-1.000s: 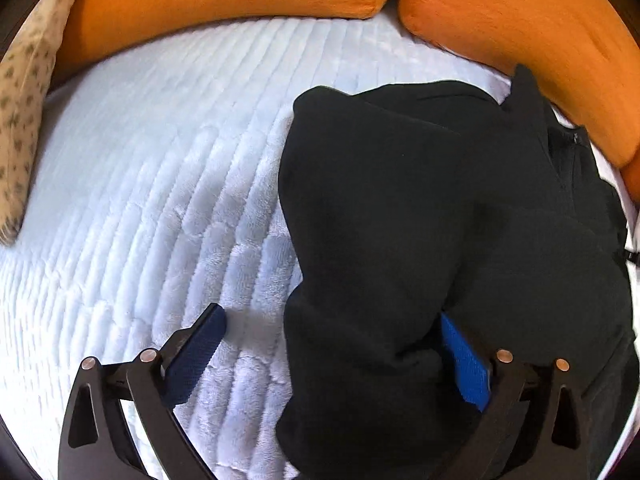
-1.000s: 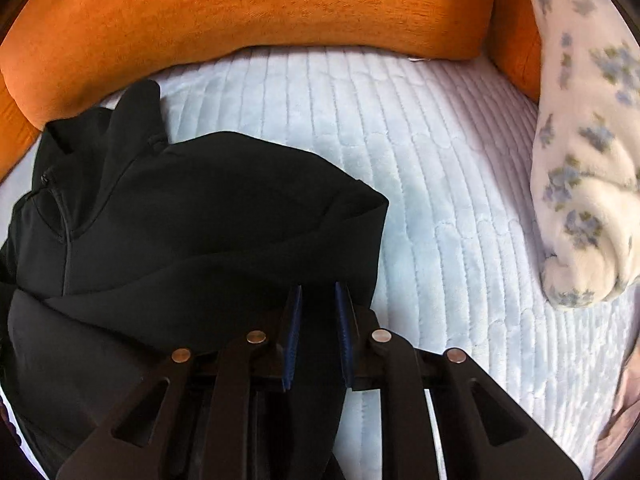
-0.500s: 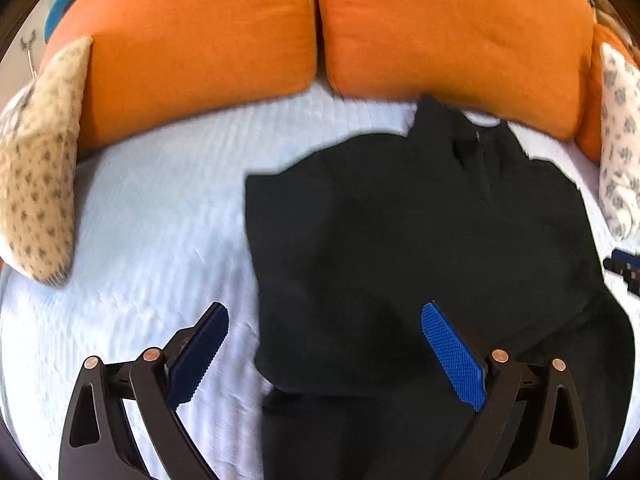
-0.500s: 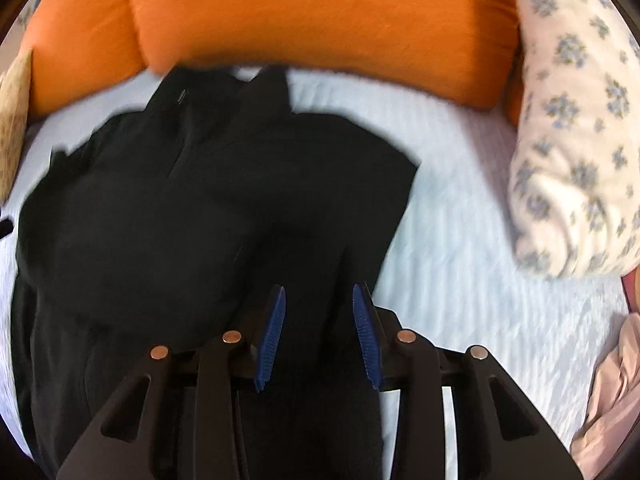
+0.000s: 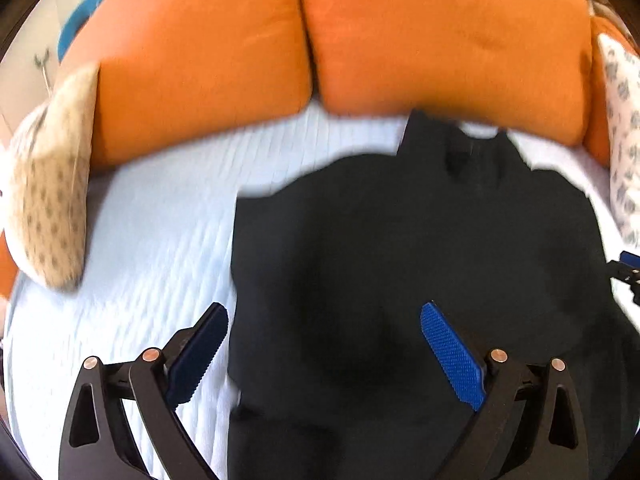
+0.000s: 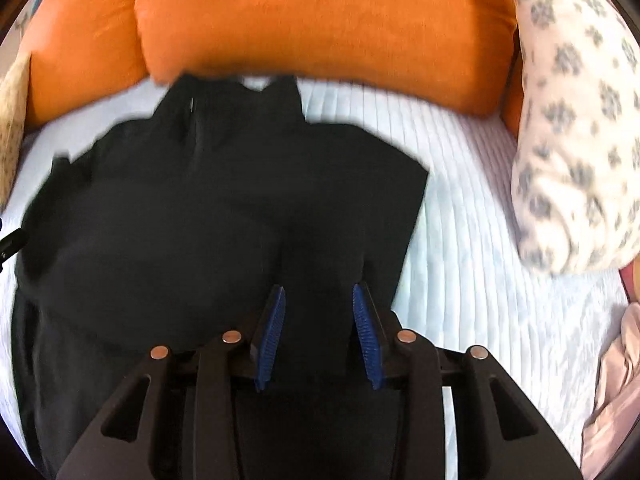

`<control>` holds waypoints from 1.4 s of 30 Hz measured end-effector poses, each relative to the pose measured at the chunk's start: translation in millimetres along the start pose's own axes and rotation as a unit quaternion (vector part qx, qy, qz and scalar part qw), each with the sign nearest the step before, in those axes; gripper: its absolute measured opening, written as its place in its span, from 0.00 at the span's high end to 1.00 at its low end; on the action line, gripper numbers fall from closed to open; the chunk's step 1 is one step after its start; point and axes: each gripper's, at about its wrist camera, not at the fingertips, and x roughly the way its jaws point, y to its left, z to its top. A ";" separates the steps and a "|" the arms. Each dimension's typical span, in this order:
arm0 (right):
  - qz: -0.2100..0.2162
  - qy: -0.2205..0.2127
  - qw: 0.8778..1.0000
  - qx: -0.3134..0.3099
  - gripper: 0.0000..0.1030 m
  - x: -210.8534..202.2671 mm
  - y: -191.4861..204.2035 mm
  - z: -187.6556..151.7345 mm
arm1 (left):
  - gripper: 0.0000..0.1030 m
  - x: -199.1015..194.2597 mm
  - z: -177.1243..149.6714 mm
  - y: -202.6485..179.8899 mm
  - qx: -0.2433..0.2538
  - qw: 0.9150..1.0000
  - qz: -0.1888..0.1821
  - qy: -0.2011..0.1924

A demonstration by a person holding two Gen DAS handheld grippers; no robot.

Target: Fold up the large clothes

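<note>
Black garment (image 5: 400,260) lies beneath parted jaws

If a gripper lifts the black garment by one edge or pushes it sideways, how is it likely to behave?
The black garment lies flat and limp, with soft folds, on the pale blue quilted cover, so it would probably droop rather than hold shape. Pushed, it likely bunches up instead of sliding whole, since the ribbed cover looks grippy. It shows nothing fragile, and lying flat it cannot roll.

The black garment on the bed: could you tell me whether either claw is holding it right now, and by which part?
Nothing is held. The left claw and the right claw both stand open above the black garment, pads clear of the cloth.
</note>
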 end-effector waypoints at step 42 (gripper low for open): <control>0.102 0.058 0.979 0.168 0.05 133.8 -117.1 80.4 | 0.04 193.1 78.2 51.3 -0.061 0.974 -0.107 0.189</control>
